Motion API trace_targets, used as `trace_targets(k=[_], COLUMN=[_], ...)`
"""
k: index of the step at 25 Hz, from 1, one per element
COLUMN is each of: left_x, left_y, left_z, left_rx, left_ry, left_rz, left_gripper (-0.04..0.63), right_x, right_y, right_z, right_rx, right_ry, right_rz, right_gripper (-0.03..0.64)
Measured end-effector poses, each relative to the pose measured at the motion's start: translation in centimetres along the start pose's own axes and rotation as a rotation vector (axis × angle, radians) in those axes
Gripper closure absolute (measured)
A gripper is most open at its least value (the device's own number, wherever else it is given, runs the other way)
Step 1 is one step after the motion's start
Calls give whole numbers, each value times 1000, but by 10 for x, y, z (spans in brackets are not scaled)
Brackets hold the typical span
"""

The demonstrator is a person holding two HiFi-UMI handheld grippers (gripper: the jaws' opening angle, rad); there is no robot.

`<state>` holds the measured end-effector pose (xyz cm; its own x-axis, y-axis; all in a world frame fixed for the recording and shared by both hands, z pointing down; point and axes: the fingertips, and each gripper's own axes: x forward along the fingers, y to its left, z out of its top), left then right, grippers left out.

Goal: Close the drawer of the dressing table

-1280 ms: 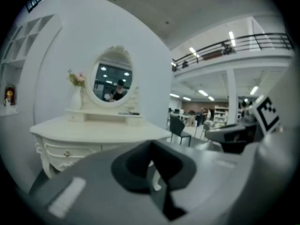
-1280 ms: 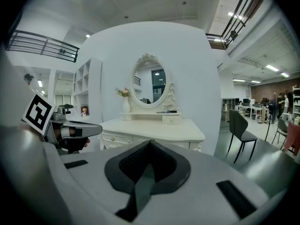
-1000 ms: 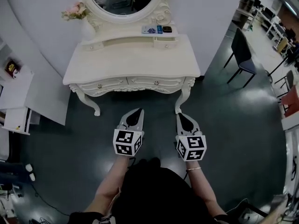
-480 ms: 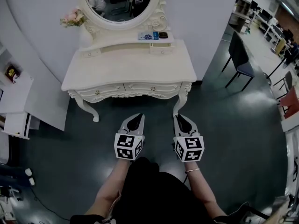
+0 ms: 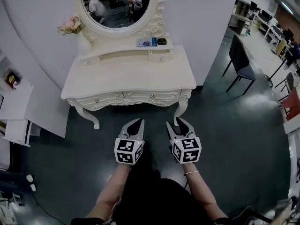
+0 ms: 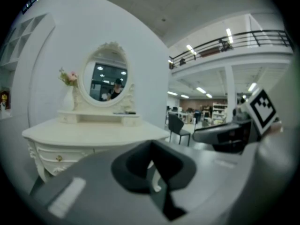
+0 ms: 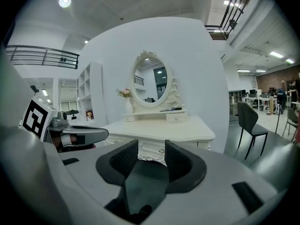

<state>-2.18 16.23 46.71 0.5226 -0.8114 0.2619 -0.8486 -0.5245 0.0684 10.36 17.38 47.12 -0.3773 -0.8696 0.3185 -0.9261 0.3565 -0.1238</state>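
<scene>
Right-hand jaws have sprung apart since a second ago. They were pinched to a point then, and now the right gripper point(image 5: 180, 124) is opening with nothing between its pads. Through the gap I see only the carved front of the dressing table point(image 5: 129, 76). That gripper has also edged a little closer to its partner.

The left gripper point(image 5: 138, 122) is clenched, its tips together on nothing. Both hang side by side over the dark floor point(image 5: 225, 125), in front of the dressing table and short of its front edge, touching nothing.

On the table itself, the two front drawers point(image 5: 152, 96) look flush with the apron, knobs showing. The small drawer point(image 5: 161, 55), at the right end of the raised shelf along the table's back, seems to stand a bit proud of the shelf. I can't be sure how far out it is.

An oval mirror point(image 5: 115, 3) rises behind the shelf, pink flowers point(image 5: 70, 25) sit at the table's back left, and a dark chair point(image 5: 241, 55) stands off to its right.
</scene>
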Motion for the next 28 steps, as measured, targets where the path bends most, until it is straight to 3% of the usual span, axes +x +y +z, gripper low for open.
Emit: trace_targets(k=[10, 28], left_x=[56, 212], left_y=[29, 145], left_z=[9, 64], left_rx=[-11, -23], left_ry=[10, 14], left_rz=[-24, -84], left_gripper=[591, 591], right_x=[56, 232], right_y=[-21, -84], right_z=[18, 87], right_rx=[-7, -6], right_ry=[17, 39], right_rz=[-13, -115], right_gripper=[462, 462])
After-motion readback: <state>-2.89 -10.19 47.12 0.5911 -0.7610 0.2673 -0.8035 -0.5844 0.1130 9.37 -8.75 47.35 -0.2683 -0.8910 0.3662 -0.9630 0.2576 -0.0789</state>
